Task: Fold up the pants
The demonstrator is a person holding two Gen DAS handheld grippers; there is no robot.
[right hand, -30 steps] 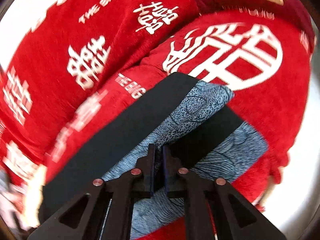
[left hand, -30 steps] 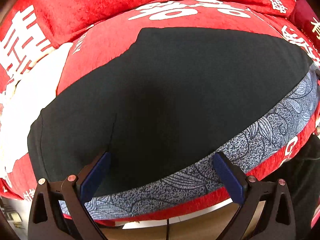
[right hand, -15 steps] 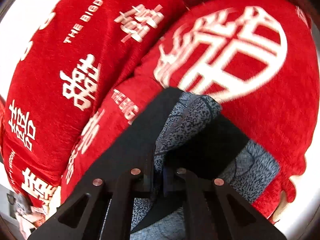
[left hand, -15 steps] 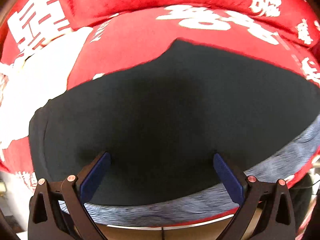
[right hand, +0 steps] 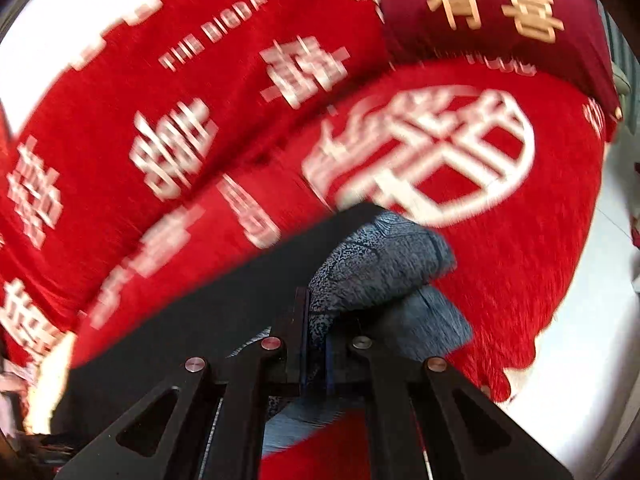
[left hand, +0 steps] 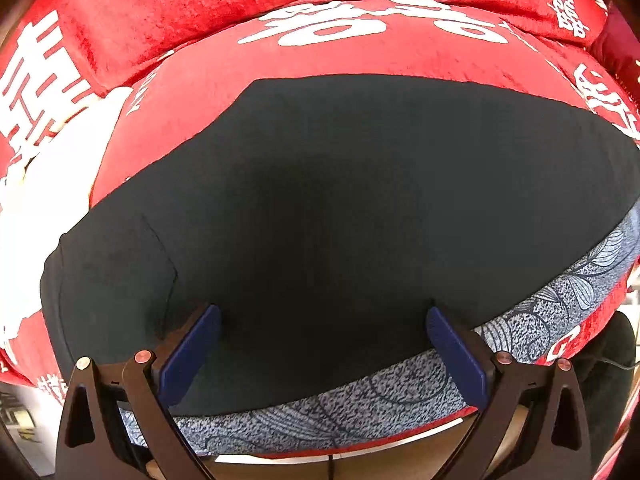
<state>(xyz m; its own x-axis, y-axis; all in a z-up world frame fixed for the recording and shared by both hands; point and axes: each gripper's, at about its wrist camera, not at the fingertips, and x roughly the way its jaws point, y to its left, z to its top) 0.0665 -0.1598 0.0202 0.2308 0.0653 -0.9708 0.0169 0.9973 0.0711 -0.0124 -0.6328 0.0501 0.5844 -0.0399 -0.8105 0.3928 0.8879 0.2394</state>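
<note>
The pants (left hand: 340,216) are black with a blue-grey patterned side panel and lie spread on a red sofa cushion. My left gripper (left hand: 324,348) hangs open just above the black cloth near the patterned edge, its blue pads (left hand: 188,356) wide apart with nothing pinched. In the right wrist view the pants (right hand: 200,320) show a lifted, bunched end of the patterned cloth (right hand: 384,264). My right gripper (right hand: 316,336) is shut on that patterned fold, which rises out of the jaws and curls over to the right.
The red sofa cover (left hand: 320,68) with white characters lies under the pants; its back cushion (right hand: 180,100) rises behind. A dark red pillow (right hand: 492,12) sits at the far right end. White floor (right hand: 580,320) lies past the sofa's right edge.
The right gripper's jaws have closed fully on the patterned cloth and lifted it, so the leg end now bunches higher. The left gripper shifted over the black cloth, still open.
</note>
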